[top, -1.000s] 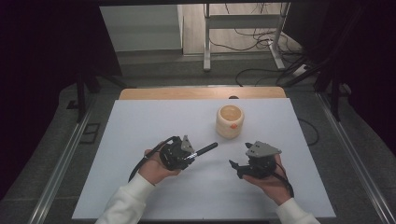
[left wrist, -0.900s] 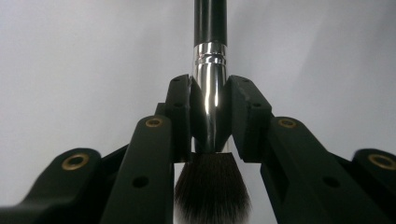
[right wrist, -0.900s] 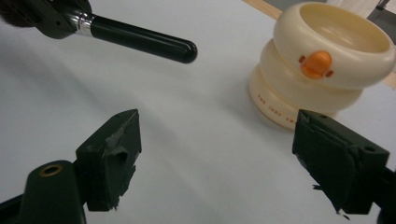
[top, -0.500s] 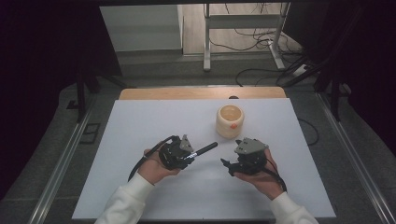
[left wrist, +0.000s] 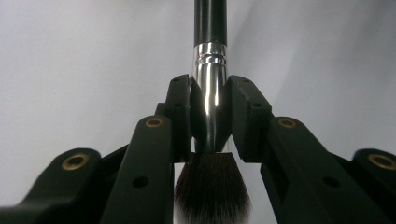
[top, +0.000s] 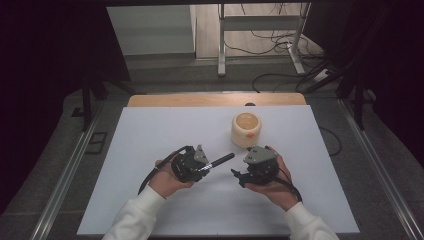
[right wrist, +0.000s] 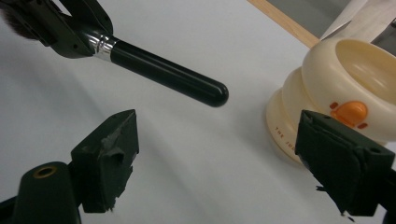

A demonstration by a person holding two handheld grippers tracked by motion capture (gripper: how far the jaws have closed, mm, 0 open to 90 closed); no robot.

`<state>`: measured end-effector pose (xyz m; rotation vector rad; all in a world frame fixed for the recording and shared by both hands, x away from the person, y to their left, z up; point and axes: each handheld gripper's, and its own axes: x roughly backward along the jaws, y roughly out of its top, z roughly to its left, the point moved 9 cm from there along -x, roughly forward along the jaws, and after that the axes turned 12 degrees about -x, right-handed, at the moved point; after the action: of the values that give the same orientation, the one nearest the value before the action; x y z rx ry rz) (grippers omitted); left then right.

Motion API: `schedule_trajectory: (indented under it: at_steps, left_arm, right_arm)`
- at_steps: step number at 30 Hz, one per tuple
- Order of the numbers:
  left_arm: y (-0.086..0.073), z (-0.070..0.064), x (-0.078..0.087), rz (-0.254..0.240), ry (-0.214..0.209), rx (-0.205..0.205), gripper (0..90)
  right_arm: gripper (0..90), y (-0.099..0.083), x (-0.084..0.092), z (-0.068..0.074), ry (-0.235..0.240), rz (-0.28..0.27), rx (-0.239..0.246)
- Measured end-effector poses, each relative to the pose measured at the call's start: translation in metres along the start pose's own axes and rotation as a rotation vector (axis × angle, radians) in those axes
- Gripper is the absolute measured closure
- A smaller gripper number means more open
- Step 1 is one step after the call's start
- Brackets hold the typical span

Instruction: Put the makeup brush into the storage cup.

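A makeup brush with a black handle (top: pixel 220 160) and a silver ferrule (left wrist: pixel 210 88) is held just above the white table. My left gripper (top: pixel 202 168) is shut on the ferrule, as the left gripper view (left wrist: pixel 210 121) shows; the dark bristles (left wrist: pixel 212 186) lie behind the pads. The handle (right wrist: pixel 168 74) points to the right, toward a cream cup (top: pixel 246 129) with an orange mark (right wrist: pixel 348 112). My right gripper (top: pixel 238 176) is open with nothing between its fingers, its jaws (right wrist: pixel 219 154) facing the handle's rounded end from a short way off.
The white table top (top: pixel 150 135) ends in a wooden strip (top: pixel 215 100) at the far side. The cream cup (right wrist: pixel 327 79) stands close beyond the right gripper's right finger (right wrist: pixel 336 149). Metal rails and cables lie on the floor around the table.
The right gripper has moved left, closer to the brush handle's end. The left gripper and the brush have stayed where they were.
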<state>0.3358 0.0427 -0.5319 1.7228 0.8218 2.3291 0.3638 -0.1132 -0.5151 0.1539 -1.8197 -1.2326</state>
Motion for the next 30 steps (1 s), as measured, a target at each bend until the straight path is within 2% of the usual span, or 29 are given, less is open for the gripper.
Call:
schedule_trajectory:
  at_steps: [7, 13, 27, 28, 30]
  left_arm:
    - [0.001, -0.001, -0.002, -0.002, -0.002, -0.002, 71.2]
    - [0.001, -0.001, -0.002, 0.001, -0.006, -0.006, 71.2]
    - [0.005, -0.003, -0.005, -0.015, -0.027, -0.011, 71.2]
    - [0.004, -0.003, -0.004, -0.003, -0.028, -0.028, 71.2]
    - [0.005, -0.004, -0.005, -0.001, -0.036, -0.029, 71.2]
  right_arm:
    - [14.9, 0.005, -0.006, 0.005, -0.008, 0.010, 0.046]
    - [15.0, 0.006, -0.010, 0.009, -0.009, 0.019, 0.066]
    - [17.0, 0.011, -0.029, 0.028, -0.014, 0.055, 0.184]
    - [17.3, 0.011, -0.030, 0.028, -0.013, 0.056, 0.186]
    - [18.5, 0.012, -0.032, 0.029, -0.019, 0.059, 0.201]
